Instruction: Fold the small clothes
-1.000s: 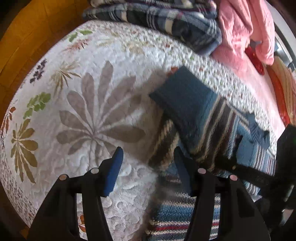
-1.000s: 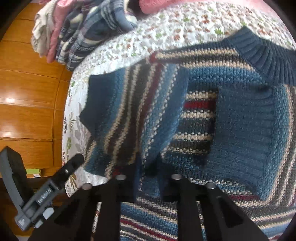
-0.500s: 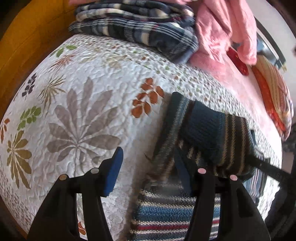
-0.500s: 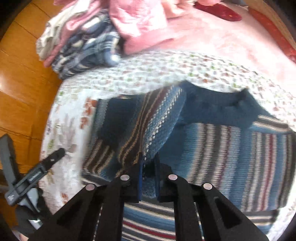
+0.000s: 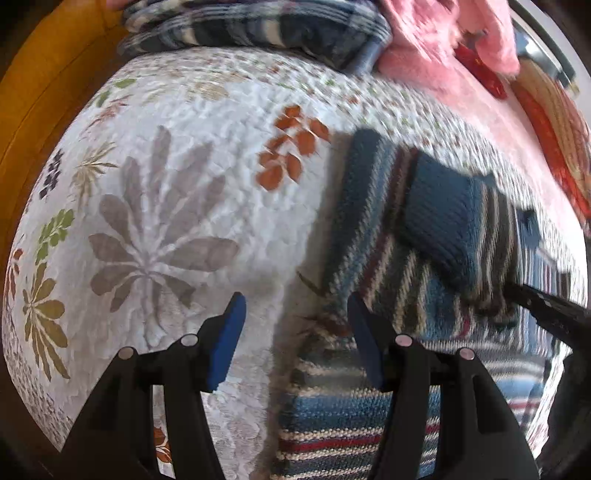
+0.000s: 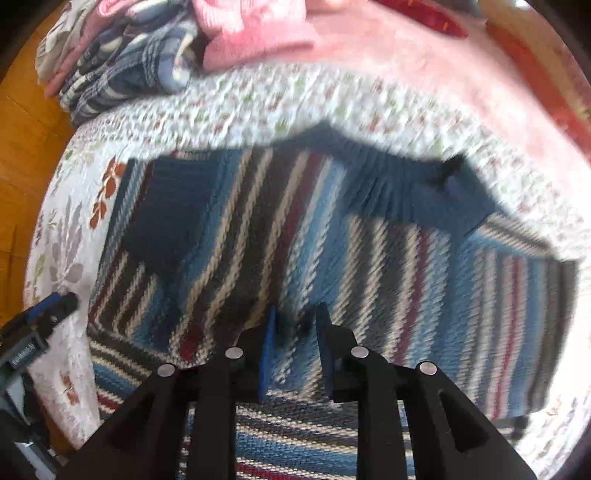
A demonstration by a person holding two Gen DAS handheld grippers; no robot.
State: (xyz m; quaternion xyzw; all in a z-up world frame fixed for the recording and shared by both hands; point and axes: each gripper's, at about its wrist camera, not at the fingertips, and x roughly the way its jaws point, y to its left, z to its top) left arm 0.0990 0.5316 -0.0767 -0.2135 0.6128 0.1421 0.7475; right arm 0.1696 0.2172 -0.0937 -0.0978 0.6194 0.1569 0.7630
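Observation:
A blue knit sweater point(image 6: 369, 266) with cream, dark and red stripes lies flat on the quilted bed cover point(image 5: 177, 155). Its left sleeve point(image 6: 229, 229), with a plain navy cuff point(image 6: 166, 218), is folded across the body. My right gripper point(image 6: 293, 332) hovers low over the near end of that sleeve, jaws slightly apart, with knit showing in the gap. My left gripper point(image 5: 295, 325) stands wide open over the cover at the sweater's point(image 5: 388, 258) left edge, holding nothing. The right gripper's fingers point(image 5: 546, 306) reach in from the right in the left wrist view.
A stack of folded plaid clothes point(image 5: 258, 33) and a pink garment point(image 6: 251, 33) sit at the far edge of the bed. A pink blanket point(image 6: 424, 74) lies behind. Wooden floor point(image 6: 26, 122) runs along the left. The left gripper point(image 6: 40, 317) shows at the right wrist view's left edge.
The right gripper carried the sleeve over and laid it across the sweater body, then its jaws parted slightly. The left gripper stayed open and shifted little.

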